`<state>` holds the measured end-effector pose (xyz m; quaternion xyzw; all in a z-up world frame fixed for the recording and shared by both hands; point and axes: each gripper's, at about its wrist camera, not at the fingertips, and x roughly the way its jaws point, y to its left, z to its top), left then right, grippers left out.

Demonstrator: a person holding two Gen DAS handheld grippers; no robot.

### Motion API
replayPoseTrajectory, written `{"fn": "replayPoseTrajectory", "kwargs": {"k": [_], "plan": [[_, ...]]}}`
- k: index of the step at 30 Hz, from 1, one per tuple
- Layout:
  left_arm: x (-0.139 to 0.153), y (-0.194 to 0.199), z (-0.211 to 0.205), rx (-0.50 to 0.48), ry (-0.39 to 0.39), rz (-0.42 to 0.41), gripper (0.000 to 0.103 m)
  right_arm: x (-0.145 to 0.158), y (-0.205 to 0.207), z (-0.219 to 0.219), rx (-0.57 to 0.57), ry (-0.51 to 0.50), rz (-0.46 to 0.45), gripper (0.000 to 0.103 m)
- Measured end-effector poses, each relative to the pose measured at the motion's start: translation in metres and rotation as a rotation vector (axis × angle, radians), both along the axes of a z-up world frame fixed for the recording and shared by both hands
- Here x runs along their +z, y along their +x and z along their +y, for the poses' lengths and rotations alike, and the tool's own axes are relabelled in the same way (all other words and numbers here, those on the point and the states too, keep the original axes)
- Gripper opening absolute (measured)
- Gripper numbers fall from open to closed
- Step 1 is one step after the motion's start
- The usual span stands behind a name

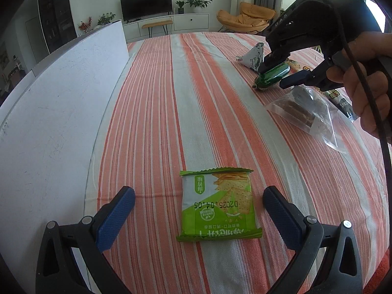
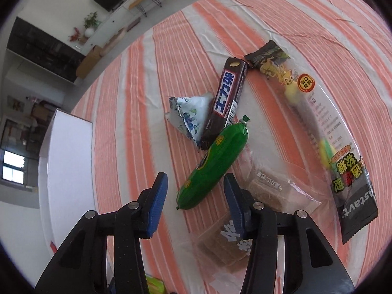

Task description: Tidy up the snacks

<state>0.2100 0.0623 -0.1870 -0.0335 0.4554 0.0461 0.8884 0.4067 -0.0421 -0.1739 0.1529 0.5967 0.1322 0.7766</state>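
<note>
We count six snacks on the striped tablecloth [image 1: 171, 98]. One green cracker packet [image 1: 217, 204] lies alone, flat on the cloth, between the blue fingertips of our left gripper [image 1: 199, 210]. Its jaws stand wide open on either side of the packet and touch nothing.

The other five lie in a loose cluster farther to the right. One green sausage [image 2: 213, 161] lies on the cloth with its near end between the fingers of our right gripper [image 2: 196, 203]. Those jaws are open too, wider than the sausage, and hold nothing; we cannot tell whether a pad touches the wrapper. One dark chocolate bar [image 2: 225, 103] rests with its near end just beside the far tip of the sausage. One small white-and-blue pouch [image 2: 188, 115] lies against the bar's left side. One long noodle-stick packet [image 2: 318, 134], clear with dark ends, runs along the right of the group. One clear bag of brown squares [image 2: 245, 220] sits under the right gripper's right finger.

One white box [image 1: 56, 93] stands at the left edge of the cloth, near the cracker packet.
</note>
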Motion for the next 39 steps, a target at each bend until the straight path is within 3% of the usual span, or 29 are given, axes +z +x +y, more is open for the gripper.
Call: {"fn": "replayPoseTrajectory", "kwargs": {"k": [2,7,9,18,23,25,29,32,34,35,36,39], "plan": [[0.0,0.0,0.0,0.0,0.0,0.0,0.103,-0.002,0.003,0.003,-0.031,-0.008,-0.007,0.041],[0.0,0.001,0.0,0.0,-0.001,0.0,0.103,0.002,0.003,0.005,-0.018,-0.052,-0.045,0.031],[0.0,0.001,0.0,0.0,0.0,0.0,0.103,0.001,-0.002,-0.003,-0.027,-0.008,-0.047,0.023],[0.0,0.001,0.0,0.0,-0.001,0.0,0.103,0.019,-0.039,-0.047,-0.02,0.244,-0.041,0.023],[0.0,0.001,0.0,0.0,0.0,0.0,0.103,0.041,-0.09,-0.087,0.071,0.278,-0.052,0.023],[0.0,0.001,-0.001,0.001,0.0,-0.001,0.103,0.042,-0.119,-0.106,0.113,0.206,-0.066,0.023],[-0.001,0.001,-0.001,0.0,0.0,0.0,0.103,0.017,-0.165,-0.124,0.194,-0.118,-0.128,0.023],[-0.001,0.001,-0.001,0.0,0.0,-0.001,0.103,0.002,-0.187,-0.129,0.19,-0.191,-0.222,0.025],[-0.001,0.001,-0.001,0.001,0.0,0.0,0.103,0.003,-0.196,-0.126,0.16,-0.218,-0.282,0.038],[-0.001,0.001,-0.001,0.001,0.0,0.0,0.103,0.002,-0.199,-0.124,0.142,-0.218,-0.301,0.063],[-0.001,0.001,-0.001,0.001,0.0,-0.001,0.103,0.0,-0.202,-0.121,0.121,-0.231,-0.315,0.08],[-0.001,0.001,-0.001,0.001,0.0,-0.001,0.103,-0.007,-0.211,-0.109,0.097,-0.324,-0.395,0.082]]}}
